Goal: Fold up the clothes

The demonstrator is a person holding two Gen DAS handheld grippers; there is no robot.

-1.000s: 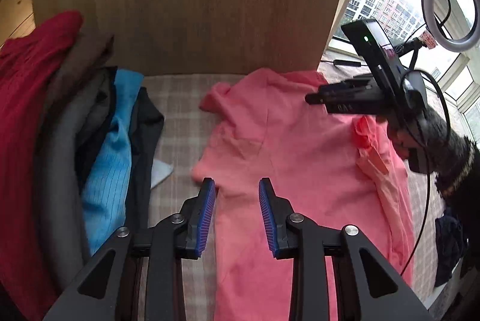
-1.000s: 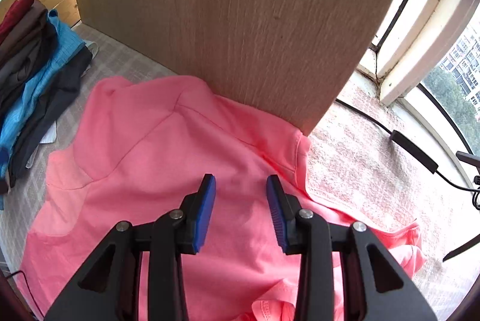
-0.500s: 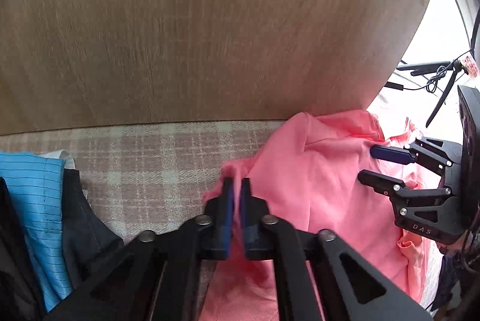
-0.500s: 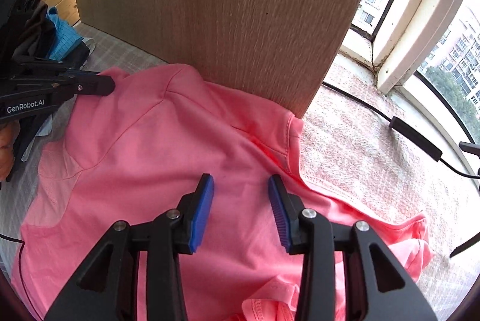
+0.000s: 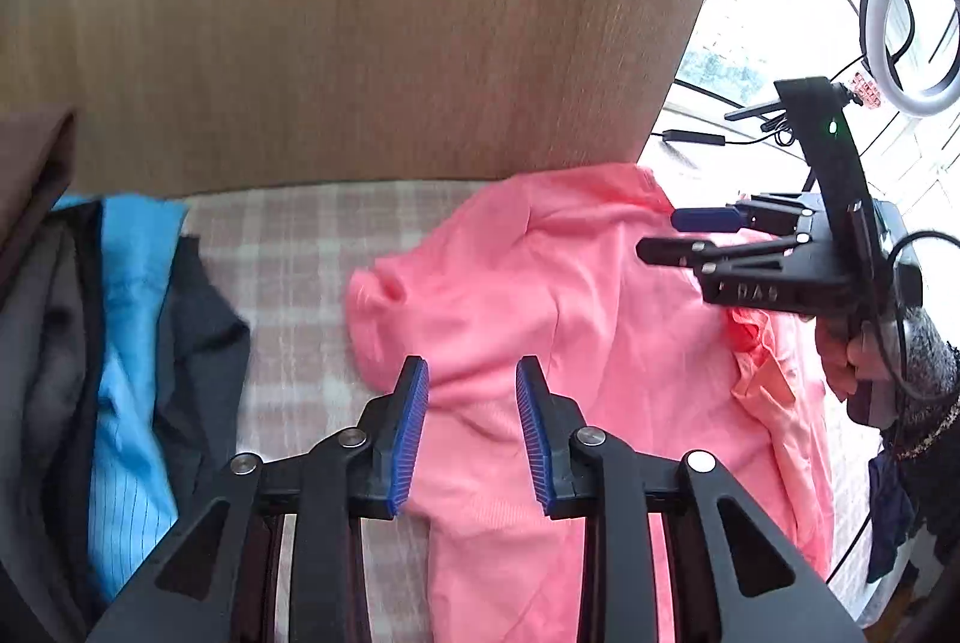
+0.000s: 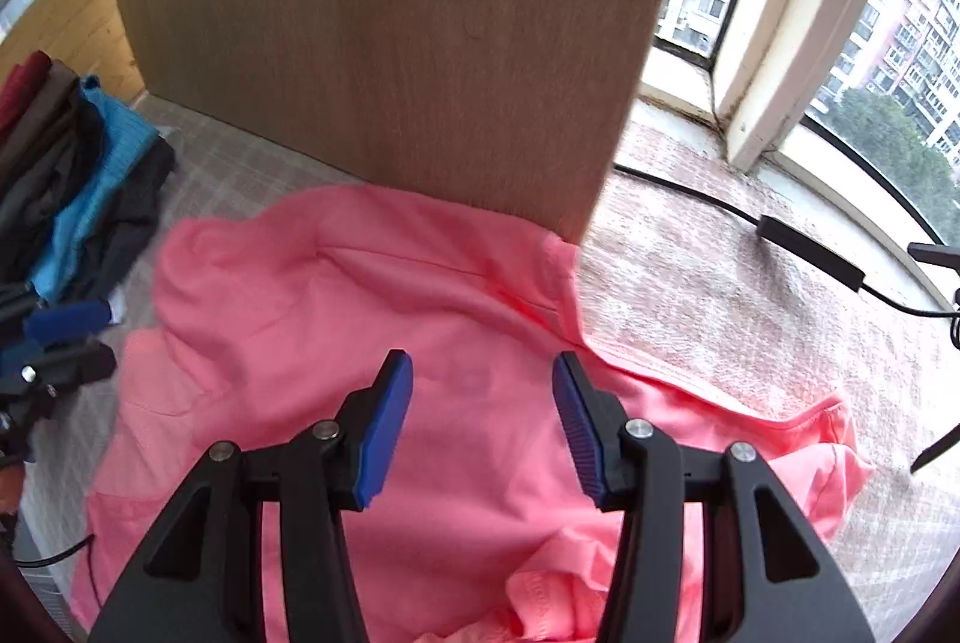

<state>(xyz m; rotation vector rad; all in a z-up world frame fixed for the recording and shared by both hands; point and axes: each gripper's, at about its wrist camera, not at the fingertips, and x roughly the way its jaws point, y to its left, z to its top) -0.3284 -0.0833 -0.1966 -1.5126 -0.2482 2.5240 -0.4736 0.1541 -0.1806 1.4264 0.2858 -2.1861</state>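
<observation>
Wood panel (image 5: 360,18) fills 12 o'clock, hiding whatever is behind it. Plaid bed cover (image 5: 288,247) below it. Pink shirt (image 5: 540,295) lies rumpled at centre, lower edge cut off by the frame. Clothes pile (image 5: 120,343) at 9 o'clock, partly cropped. Left gripper (image 5: 471,427) has its jaws apart, nothing between them, over the shirt's left edge. Right gripper (image 6: 483,421) is spread wide above the shirt, empty; contact with fabric unclear.
</observation>
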